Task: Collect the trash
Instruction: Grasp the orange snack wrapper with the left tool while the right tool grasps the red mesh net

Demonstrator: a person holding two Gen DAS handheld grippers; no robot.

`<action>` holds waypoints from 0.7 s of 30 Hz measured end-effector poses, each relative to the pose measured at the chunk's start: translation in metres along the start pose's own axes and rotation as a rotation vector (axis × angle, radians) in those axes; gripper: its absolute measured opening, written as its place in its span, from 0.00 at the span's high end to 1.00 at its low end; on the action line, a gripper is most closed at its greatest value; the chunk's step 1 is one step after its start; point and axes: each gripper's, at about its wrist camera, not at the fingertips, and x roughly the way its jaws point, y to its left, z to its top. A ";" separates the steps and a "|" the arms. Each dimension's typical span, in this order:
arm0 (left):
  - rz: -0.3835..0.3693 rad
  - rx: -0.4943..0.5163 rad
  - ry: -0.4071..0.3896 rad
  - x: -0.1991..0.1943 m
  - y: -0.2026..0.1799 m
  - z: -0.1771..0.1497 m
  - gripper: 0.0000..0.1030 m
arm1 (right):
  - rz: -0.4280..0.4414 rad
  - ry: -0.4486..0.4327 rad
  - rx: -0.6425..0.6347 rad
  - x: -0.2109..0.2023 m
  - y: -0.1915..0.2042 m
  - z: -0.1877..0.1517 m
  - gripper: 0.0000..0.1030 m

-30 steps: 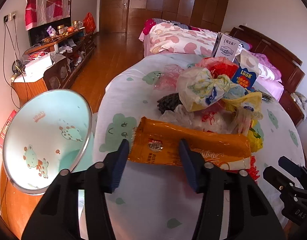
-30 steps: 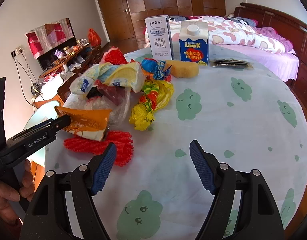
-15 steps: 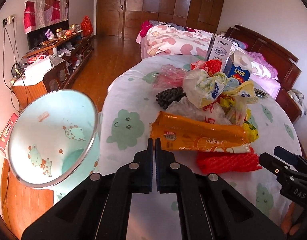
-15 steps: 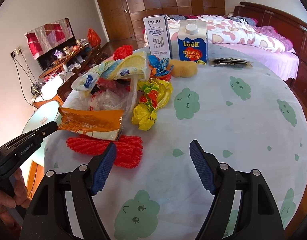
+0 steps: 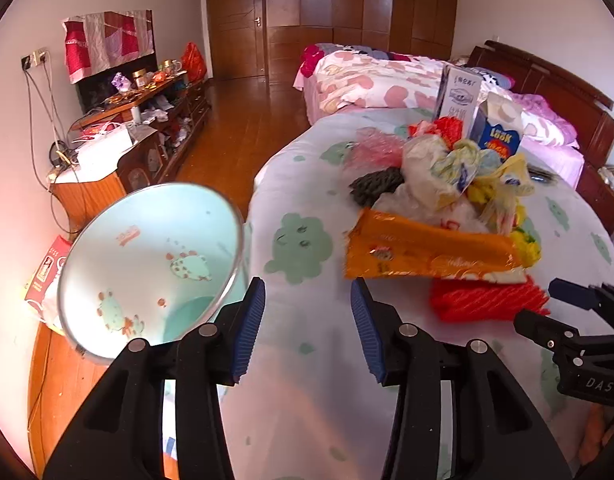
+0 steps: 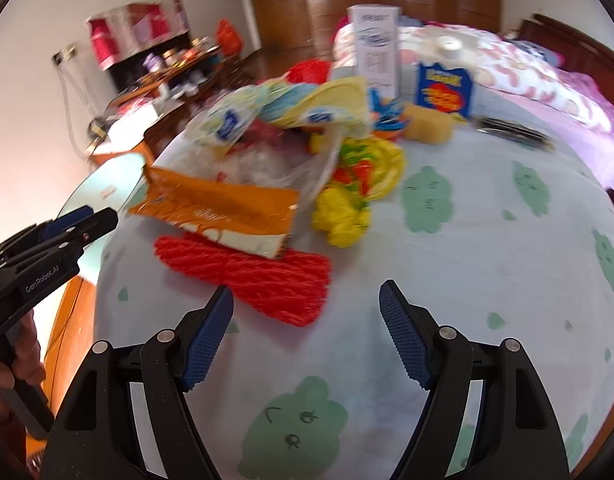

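Observation:
A heap of trash lies on the round table (image 5: 307, 380). At its near side an orange snack wrapper (image 5: 423, 250) (image 6: 223, 208) rests partly on a red foam net (image 5: 487, 300) (image 6: 251, 276). Behind them sit crumpled plastic bags (image 5: 439, 168), a yellow bag (image 6: 355, 196) and a dark net (image 5: 377, 184). My left gripper (image 5: 307, 328) hovers short of the wrapper, its jaws opening with nothing between them. My right gripper (image 6: 305, 332) is open and empty just in front of the red net. A pale green bin (image 5: 147, 248) stands off the table's left edge.
Two cartons (image 5: 495, 128) (image 6: 377, 46) stand upright at the far side of the heap, with a yellow sponge (image 6: 427, 124) and a dark flat packet (image 6: 511, 130) near them. A bed (image 5: 387, 76) lies beyond the table. A cluttered cabinet (image 5: 139, 128) lines the left wall.
My left gripper pulled back from the orange wrapper, closed on nothing, then opened again. The wrapper now lies flatter on the red net. The right gripper view tilted a little.

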 end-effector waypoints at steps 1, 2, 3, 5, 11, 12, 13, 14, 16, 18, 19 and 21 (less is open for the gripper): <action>0.005 -0.007 0.004 -0.001 0.003 -0.001 0.54 | 0.011 0.008 -0.022 0.003 0.002 0.002 0.27; 0.006 -0.016 0.006 -0.002 0.007 -0.002 0.53 | 0.018 0.014 -0.050 0.007 0.005 0.005 0.27; 0.008 -0.027 0.009 -0.004 0.010 -0.002 0.52 | 0.022 0.020 -0.072 0.010 0.007 0.007 0.23; 0.012 -0.041 0.010 -0.007 0.015 -0.003 0.50 | 0.059 0.045 -0.117 0.018 0.014 0.011 0.22; 0.020 -0.050 0.002 -0.015 0.020 -0.003 0.48 | 0.054 0.075 -0.228 0.023 0.035 0.008 0.53; 0.020 -0.049 0.002 -0.016 0.019 -0.004 0.48 | 0.056 0.072 -0.234 0.020 0.037 0.006 0.62; 0.022 -0.048 0.002 -0.015 0.020 -0.004 0.48 | 0.064 0.068 -0.233 0.017 0.037 0.003 0.68; 0.022 -0.047 0.003 -0.016 0.019 -0.004 0.48 | 0.078 0.069 -0.229 0.014 0.036 0.001 0.78; 0.017 -0.042 0.003 -0.019 0.016 -0.005 0.48 | 0.100 0.069 -0.214 0.008 0.033 -0.005 0.84; 0.015 -0.032 -0.001 -0.022 0.014 -0.005 0.48 | 0.101 0.053 -0.208 -0.001 0.029 -0.010 0.88; 0.014 -0.029 -0.001 -0.022 0.013 -0.005 0.48 | 0.096 0.042 -0.197 -0.007 0.024 -0.013 0.88; 0.010 -0.023 -0.001 -0.024 0.012 -0.004 0.48 | 0.091 0.026 -0.173 -0.017 0.016 -0.018 0.89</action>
